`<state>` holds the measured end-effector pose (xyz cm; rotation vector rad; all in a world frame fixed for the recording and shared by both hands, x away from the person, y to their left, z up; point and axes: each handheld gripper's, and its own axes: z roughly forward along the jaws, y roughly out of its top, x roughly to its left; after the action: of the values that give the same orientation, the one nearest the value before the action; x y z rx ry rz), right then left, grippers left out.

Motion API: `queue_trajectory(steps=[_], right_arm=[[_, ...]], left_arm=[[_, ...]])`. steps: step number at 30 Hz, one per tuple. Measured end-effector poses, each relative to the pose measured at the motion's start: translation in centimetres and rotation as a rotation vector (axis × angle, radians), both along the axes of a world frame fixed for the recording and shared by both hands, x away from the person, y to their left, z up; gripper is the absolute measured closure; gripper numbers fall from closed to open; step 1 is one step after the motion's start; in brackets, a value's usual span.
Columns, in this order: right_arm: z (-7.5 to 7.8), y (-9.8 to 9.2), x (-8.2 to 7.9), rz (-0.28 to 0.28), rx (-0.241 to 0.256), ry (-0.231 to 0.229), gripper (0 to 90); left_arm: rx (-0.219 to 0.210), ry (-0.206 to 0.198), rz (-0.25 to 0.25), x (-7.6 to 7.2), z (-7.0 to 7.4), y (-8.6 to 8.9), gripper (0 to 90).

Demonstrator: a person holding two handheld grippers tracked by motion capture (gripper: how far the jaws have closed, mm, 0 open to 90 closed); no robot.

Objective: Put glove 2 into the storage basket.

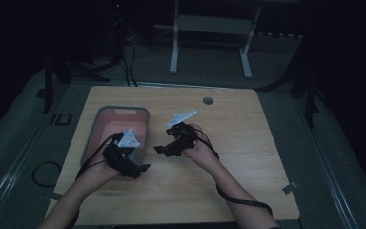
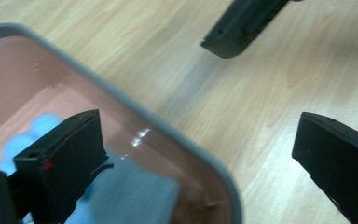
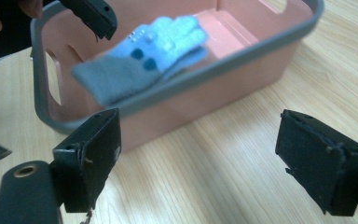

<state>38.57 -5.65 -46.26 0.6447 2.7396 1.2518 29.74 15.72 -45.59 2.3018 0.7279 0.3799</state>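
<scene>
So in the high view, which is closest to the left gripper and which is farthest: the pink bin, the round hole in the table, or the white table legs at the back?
From the left gripper:
1. Pink bin, right beside it, on the table's left part.
2. Round hole, farther off, near the table's back edge.
3. White table legs, farthest, on the floor behind the table.

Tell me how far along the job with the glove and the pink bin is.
Done, it seems: the blue glove lies inside the pink bin, grey cuff toward the near rim. In hand: nothing; the left gripper stands open astride the bin's corner, and the right gripper is open over the bare table beside it. Left: probably just drawing both grippers away, since the table carries no other item.
</scene>
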Motion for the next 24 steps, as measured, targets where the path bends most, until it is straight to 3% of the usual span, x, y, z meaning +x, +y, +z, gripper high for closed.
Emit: queue_trajectory(steps=[5, 9, 11, 15, 20, 24], right_arm=[[-0.5, -1.9, -0.2, -0.019, 0.002, -0.001, 14.2], [-1.0, -3.3, -0.2, -0.033, -0.003, -0.003, 14.2], [-1.2, -4.0, -0.3, -0.039, 0.003, -0.001, 14.2], [-1.8, -5.0, -0.7, -0.038, 0.001, 0.001, 14.2], [-3.1, -6.5, -1.3, -0.053, -0.012, 0.002, 14.2], [-4.8, -7.7, -2.0, -0.051, -0.02, 0.027, 14.1]], left_arm=[[-0.011, -0.025, -0.026, -0.4, 0.0, -1.8, 2.0], [-0.036, -0.015, -0.03, -0.4, -0.1, -3.0, 2.0], [-0.021, -0.031, -0.039, -0.5, -0.3, -3.6, 2.0], [-0.032, -0.029, -0.072, -0.6, -0.6, -4.8, 2.1], [-0.056, -0.017, -0.125, -1.0, -1.4, -6.3, 2.1], [-0.065, -0.009, -0.151, -1.3, -2.3, -7.2, 2.1]])
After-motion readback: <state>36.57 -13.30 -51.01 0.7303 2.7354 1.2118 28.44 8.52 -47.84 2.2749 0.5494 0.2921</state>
